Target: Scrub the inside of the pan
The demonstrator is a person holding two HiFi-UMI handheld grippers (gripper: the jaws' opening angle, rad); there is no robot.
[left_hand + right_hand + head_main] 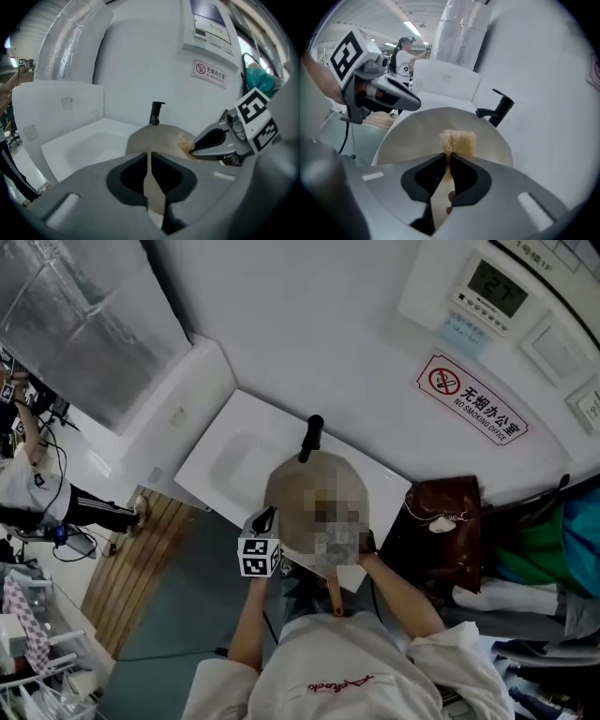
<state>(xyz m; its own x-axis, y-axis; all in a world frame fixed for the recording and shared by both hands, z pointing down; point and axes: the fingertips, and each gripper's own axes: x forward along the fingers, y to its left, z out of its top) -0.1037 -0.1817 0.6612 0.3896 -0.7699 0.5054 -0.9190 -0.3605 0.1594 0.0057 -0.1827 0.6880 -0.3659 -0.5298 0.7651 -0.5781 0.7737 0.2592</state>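
Observation:
A round pale pan (309,486) sits tilted over the white sink (230,460), with its brown handle (336,601) pointing towards the person. In the left gripper view the pan (157,137) lies straight ahead, and my left gripper (150,157) is shut at its near rim. My right gripper (449,157) is shut on a yellowish scrubber (457,140) that presses on the pan's inside (422,136). The left gripper view also shows the scrubber (184,141) at the right gripper's tip. In the head view, a mosaic patch hides the right gripper's jaws.
A black tap (311,437) stands at the sink's far edge, just behind the pan. White wall panels and a no-smoking sign (473,399) are behind it. A brown bag (445,531) lies right of the sink. A wooden strip (141,554) runs along the floor at left.

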